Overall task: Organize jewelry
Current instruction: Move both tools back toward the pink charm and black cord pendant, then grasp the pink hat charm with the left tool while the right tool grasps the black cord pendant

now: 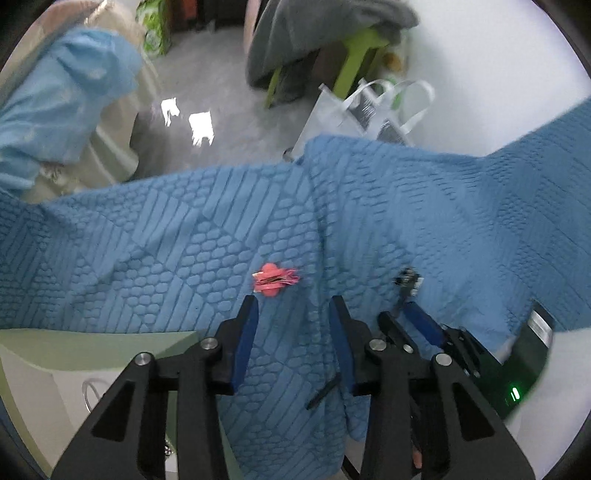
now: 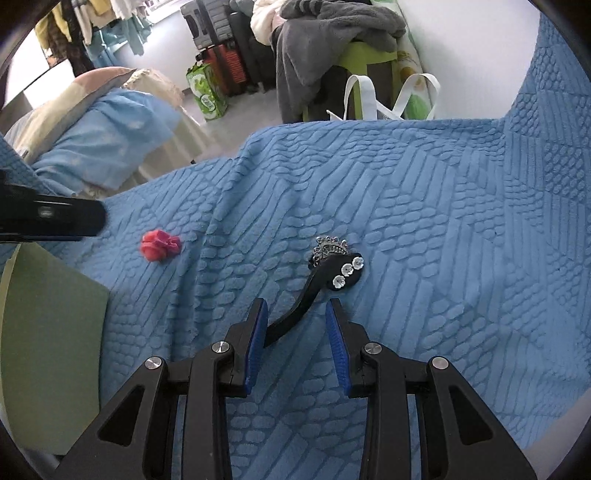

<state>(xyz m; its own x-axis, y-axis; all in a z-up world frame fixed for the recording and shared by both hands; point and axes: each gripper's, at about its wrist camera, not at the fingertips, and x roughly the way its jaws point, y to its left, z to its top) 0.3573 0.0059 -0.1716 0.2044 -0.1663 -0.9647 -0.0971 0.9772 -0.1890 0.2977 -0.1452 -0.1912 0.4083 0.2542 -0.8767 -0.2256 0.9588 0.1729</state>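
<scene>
A pink flower hair clip [image 1: 275, 280] [image 2: 160, 245] lies on the blue quilted blanket [image 1: 166, 240]. My left gripper [image 1: 294, 306] hangs over the blanket, open and empty, with the flower just beyond its left fingertip. A black hair clip with three rhinestone flowers [image 2: 341, 273] [image 1: 408, 278] rests on the blanket ahead of my right gripper [image 2: 296, 312]. Its curved tail runs back between the jaws and meets the left pad, while the right pad stands clear of it. A thin black pin-like piece [image 1: 325, 391] lies under the left gripper.
A pale green box [image 2: 55, 350] [image 1: 92, 343] sits at the lower left edge of the blanket. Beyond the bed stand a white tote bag [image 2: 388, 96], a green stool draped with grey cloth [image 2: 332, 33], and pillows [image 2: 103, 129] at the left.
</scene>
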